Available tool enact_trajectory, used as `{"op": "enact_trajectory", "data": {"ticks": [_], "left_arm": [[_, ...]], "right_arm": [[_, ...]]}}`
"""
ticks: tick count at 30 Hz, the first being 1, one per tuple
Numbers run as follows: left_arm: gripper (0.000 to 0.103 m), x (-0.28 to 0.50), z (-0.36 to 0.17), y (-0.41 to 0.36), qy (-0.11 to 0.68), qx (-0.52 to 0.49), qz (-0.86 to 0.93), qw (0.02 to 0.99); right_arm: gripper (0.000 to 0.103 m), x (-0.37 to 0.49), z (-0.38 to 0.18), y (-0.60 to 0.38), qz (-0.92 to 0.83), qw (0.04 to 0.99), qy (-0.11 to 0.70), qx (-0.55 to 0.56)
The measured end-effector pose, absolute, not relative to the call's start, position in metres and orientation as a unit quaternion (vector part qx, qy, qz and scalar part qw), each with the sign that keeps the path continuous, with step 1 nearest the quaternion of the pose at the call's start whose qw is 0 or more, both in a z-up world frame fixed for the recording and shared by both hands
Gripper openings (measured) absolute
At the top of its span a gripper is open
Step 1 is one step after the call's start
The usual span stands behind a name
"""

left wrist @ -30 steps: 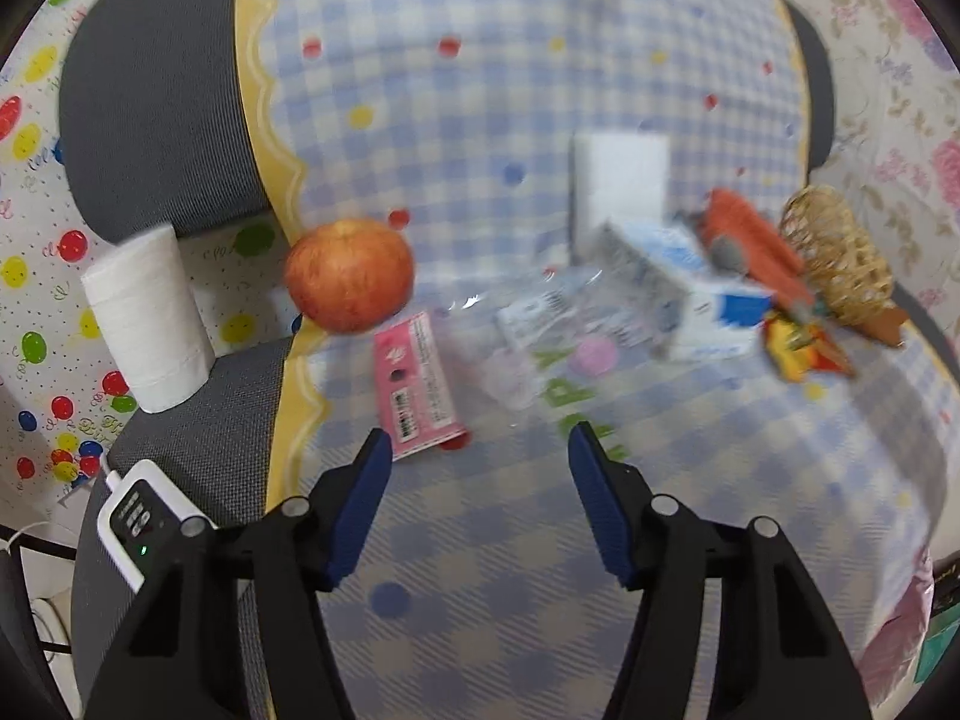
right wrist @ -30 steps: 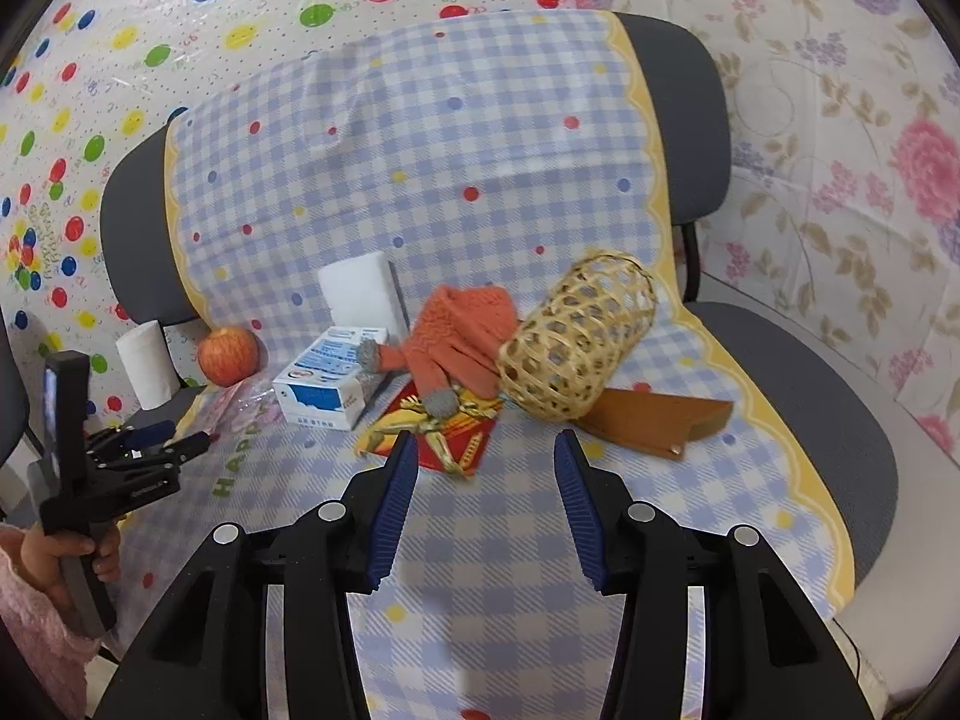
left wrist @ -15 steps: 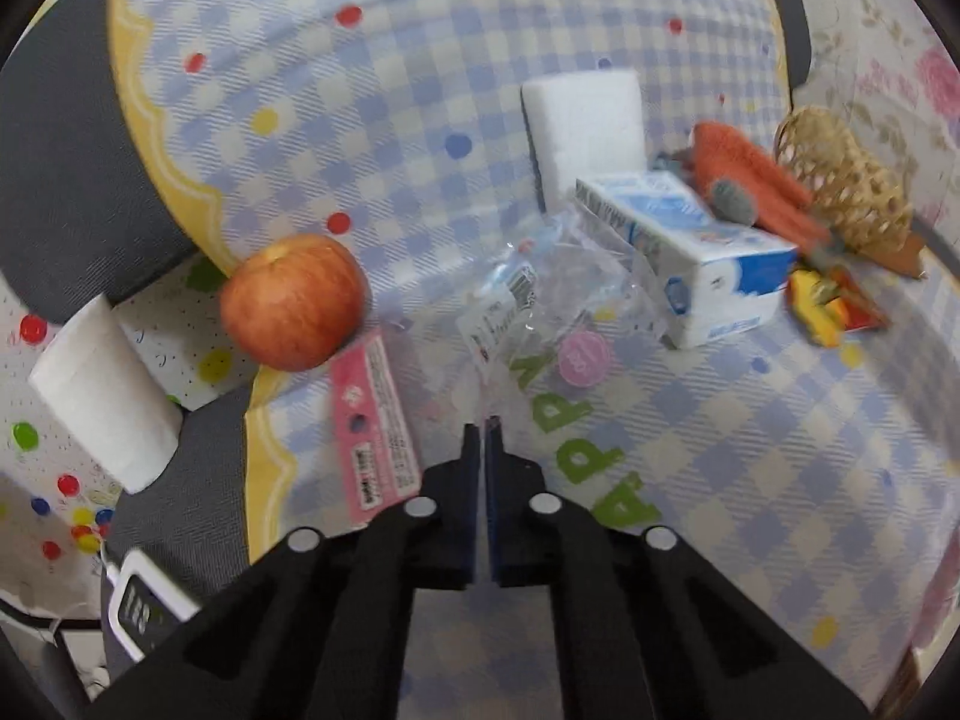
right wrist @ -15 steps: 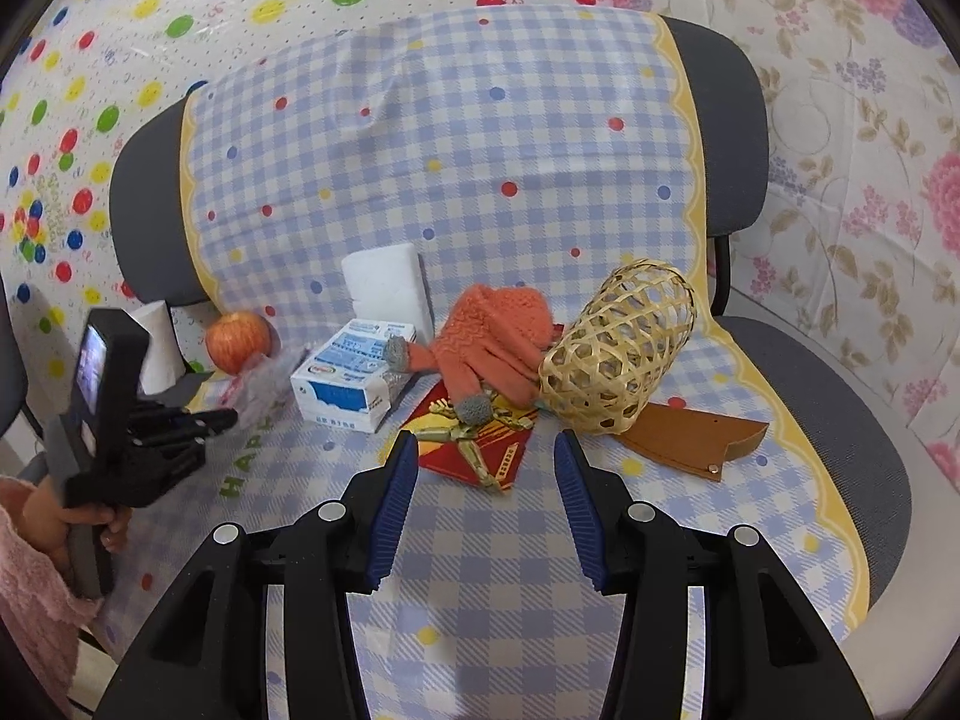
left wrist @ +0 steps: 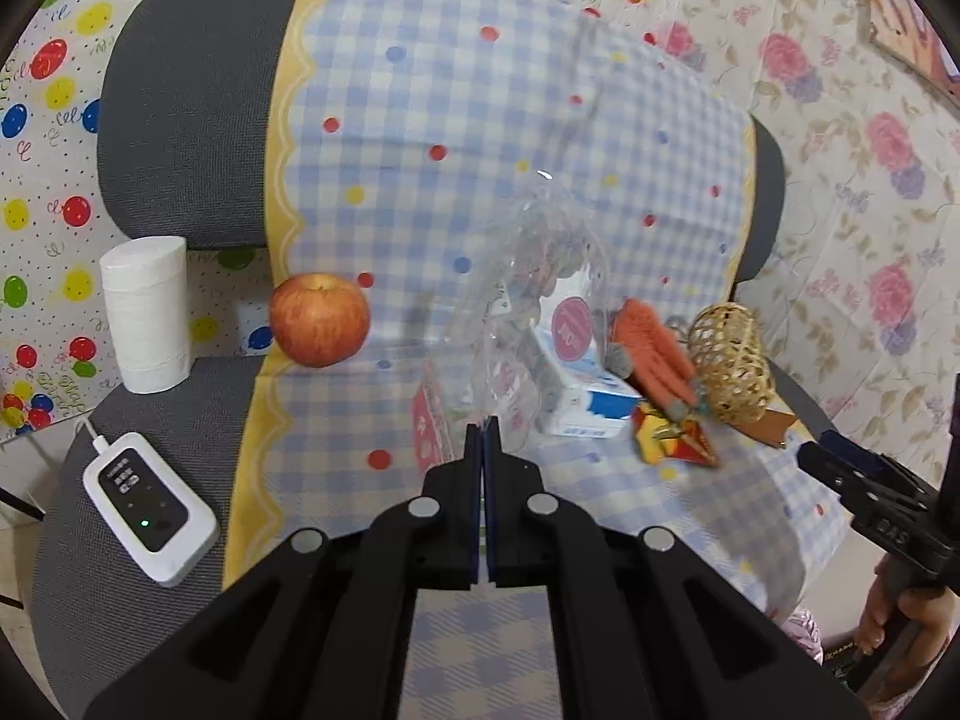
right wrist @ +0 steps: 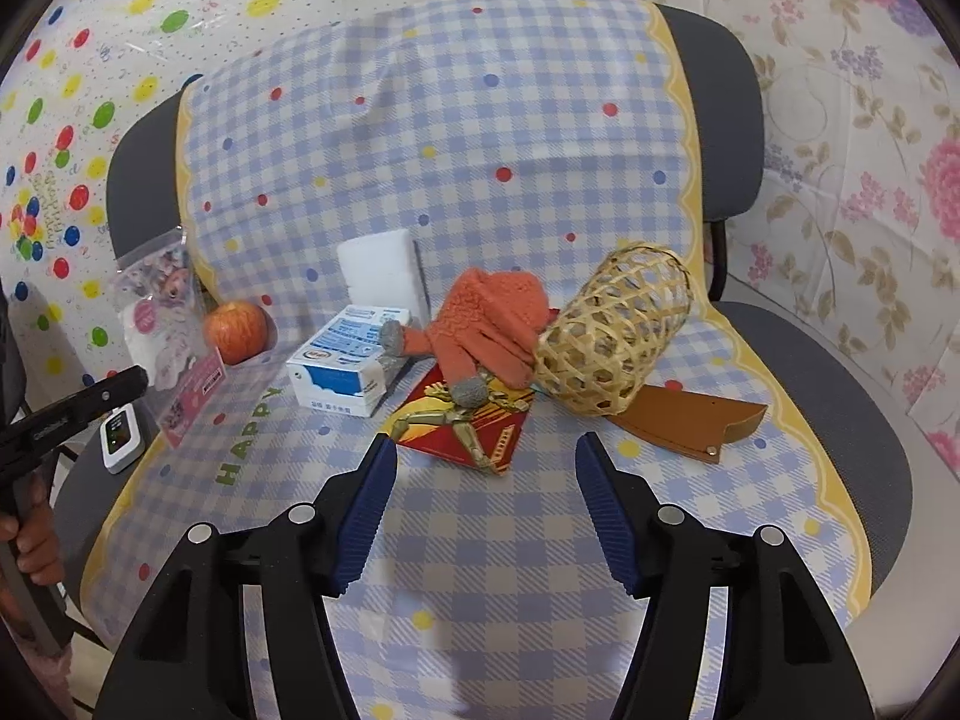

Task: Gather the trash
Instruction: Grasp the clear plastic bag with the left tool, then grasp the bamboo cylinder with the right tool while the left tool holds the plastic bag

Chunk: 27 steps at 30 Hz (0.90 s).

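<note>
Left hand-held gripper [left wrist: 483, 423] clenched on crinkled clear plastic bag [left wrist: 534, 276]; right hand-held gripper [right wrist: 485, 465] spread, jaws just widening, empty, above red-gold packet [right wrist: 465, 423].

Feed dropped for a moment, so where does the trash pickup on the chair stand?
Early: no bin is visible and nothing looks collected. In hand: the left gripper is shut on a clear plastic bag, lifted off the checked cloth. The right gripper has just opened wider, nothing between its jaws, facing the red wrapper. The milk carton also remains.
</note>
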<state>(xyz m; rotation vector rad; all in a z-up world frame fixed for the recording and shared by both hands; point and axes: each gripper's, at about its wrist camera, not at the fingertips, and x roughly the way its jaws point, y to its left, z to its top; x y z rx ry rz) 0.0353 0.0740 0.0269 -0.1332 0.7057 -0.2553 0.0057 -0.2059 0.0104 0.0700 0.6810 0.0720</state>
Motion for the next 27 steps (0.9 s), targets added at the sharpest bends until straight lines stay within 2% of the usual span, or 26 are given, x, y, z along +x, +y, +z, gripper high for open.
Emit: {"op": "enact_trajectory", "data": {"ticks": [9,11,20,22,23,24,27], "left_arm": [[0.0,0.047,0.017,0.065,0.355,-0.074,-0.128,0.923],[0.0,0.049,0.015,0.062,0.356,-0.075,-0.129,0.923],[0.0,0.062,0.006,0.052,0.362,-0.072,-0.128,0.921],[0.0,0.063,0.004,0.051,0.364,-0.07,-0.128,0.92],[0.0,0.063,0.004,0.05,0.365,-0.069,-0.129,0.919],[0.0,0.062,0.003,0.05,0.366,-0.068,-0.129,0.919],[0.0,0.059,0.002,0.048,0.367,-0.068,-0.131,0.918]], "right_arm": [[0.064,0.034,0.006,-0.228,-0.021,0.945,0.323,0.046],[0.08,0.05,0.006,-0.234,-0.039,0.945,0.319,0.054],[0.084,0.112,-0.016,-0.239,-0.104,0.933,0.339,0.057],[0.083,0.115,-0.022,-0.242,-0.103,0.929,0.348,0.072],[0.079,0.113,-0.023,-0.243,-0.099,0.929,0.348,0.08],[0.07,0.109,-0.023,-0.244,-0.097,0.929,0.346,0.082],[0.063,0.093,-0.019,-0.248,-0.095,0.932,0.342,0.077]]}}
